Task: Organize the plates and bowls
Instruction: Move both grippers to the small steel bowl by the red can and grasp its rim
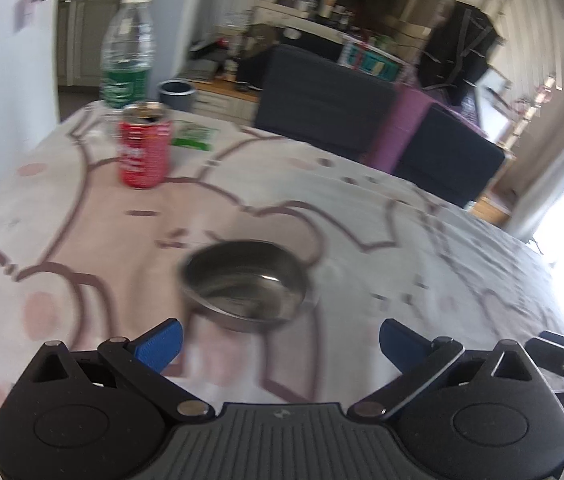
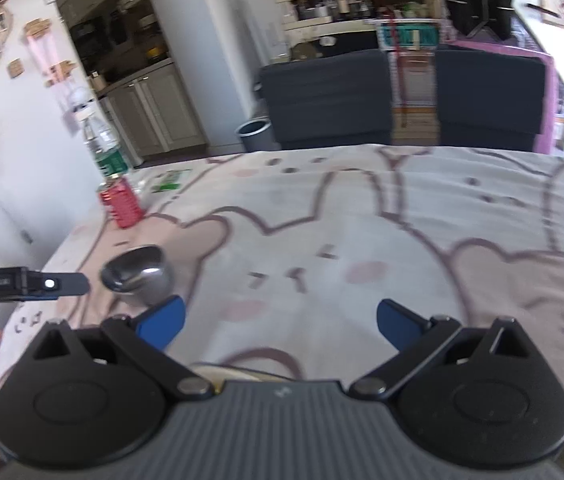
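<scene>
Left wrist view, left to right: a plastic water bottle (image 1: 126,50) and a red soda can (image 1: 144,146) stand at the far left of the table (image 1: 461,264), which carries a bunny-print cloth. A green packet (image 1: 195,136) lies just beside the can. The steel bowl (image 1: 245,282) sits upright and empty, near and directly ahead of the left gripper (image 1: 280,343), whose blue fingers are spread wide and hold nothing.

Right wrist view: the left gripper's finger (image 2: 64,283) reaches in from the left edge, near the bowl's rim. The right gripper (image 2: 280,325) is likewise spread and empty over bare cloth. A pale rim, possibly a plate (image 2: 226,374), shows beneath its body; identification is uncertain.

Step in hand, as judged: approach to the bowl. The next move calls for advancing the left gripper until one finger enters the bowl and the other stays outside the wall, then closing on the rim.
</scene>
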Tool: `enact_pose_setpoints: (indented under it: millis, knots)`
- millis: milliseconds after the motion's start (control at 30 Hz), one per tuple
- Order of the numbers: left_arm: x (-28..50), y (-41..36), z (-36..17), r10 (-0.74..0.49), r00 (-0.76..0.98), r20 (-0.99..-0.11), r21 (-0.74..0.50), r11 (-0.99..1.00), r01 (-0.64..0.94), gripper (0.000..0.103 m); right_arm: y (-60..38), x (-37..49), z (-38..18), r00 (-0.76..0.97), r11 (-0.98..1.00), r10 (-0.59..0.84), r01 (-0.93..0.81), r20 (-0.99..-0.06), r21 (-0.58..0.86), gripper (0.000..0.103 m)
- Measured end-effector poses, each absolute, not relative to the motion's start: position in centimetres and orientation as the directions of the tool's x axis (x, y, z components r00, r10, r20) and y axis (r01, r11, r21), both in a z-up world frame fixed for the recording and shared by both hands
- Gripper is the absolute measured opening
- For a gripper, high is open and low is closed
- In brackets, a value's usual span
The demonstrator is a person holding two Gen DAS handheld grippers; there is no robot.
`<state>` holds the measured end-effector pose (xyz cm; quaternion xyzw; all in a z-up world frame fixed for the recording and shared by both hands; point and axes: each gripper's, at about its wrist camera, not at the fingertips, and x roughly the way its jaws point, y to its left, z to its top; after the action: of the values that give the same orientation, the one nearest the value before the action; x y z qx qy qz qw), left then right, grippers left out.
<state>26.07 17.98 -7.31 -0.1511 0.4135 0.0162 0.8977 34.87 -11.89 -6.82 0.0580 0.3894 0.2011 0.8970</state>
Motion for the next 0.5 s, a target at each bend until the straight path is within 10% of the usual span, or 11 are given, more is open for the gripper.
enact_pose_setpoints:
  millis: [200,433,500]
  knots:
    - [26.8,22.0,-8.6,0.012,0.639,-0.769,-0.211,0.939,-0.272,0.103,-5.6,38.2,-7.6,0.555,0.894,0.439,-0.343,-0.706,0.287,0.102]
    - [28.3,24.3,-9.3,-0.008,0.633,-0.774,-0.252,0.921,-0.297,0.100,-0.2,41.9,-9.5,0.482,0.853,0.521,-0.307,-0.704,0.422,0.064]
    - [28.7,24.4,-9.4,-0.030,0.636,-0.771,-0.282,0.912,-0.299,0.081,1.4,42.9,-10.0,0.464,0.843,0.538,-0.304,-0.704,0.444,0.057]
